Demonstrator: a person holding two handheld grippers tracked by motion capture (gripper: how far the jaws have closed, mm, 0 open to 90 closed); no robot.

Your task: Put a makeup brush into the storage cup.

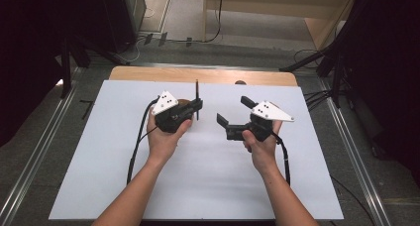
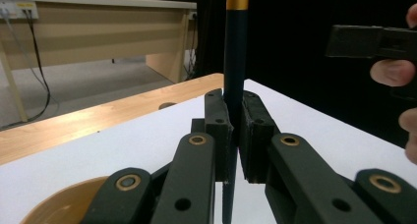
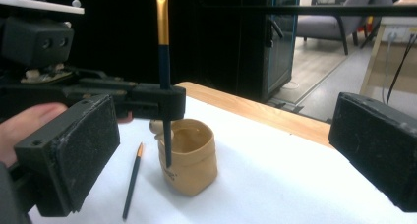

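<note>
My left gripper [image 1: 198, 106] is shut on a dark paintbrush [image 1: 196, 93] with a gold ferrule, and holds it upright. In the left gripper view the pads [image 2: 216, 130] press on the brush handle [image 2: 235, 62] from both sides. The brush's lower end hangs over a tan cup [image 3: 193, 157], inside its rim; the cup [image 1: 184, 102] lies half hidden under the left gripper. My right gripper [image 1: 234, 110] stands wide open to the right of the brush, with nothing between its pads [image 3: 74, 150]. It faces the left gripper [image 3: 167, 101] and the cup.
A thin dark stick with an orange tip [image 3: 133, 180] lies flat on the white sheet [image 1: 198, 176] just left of the cup. The wooden table edge [image 1: 198, 75] runs along the back. Metal rails and cables lie on the floor around the table.
</note>
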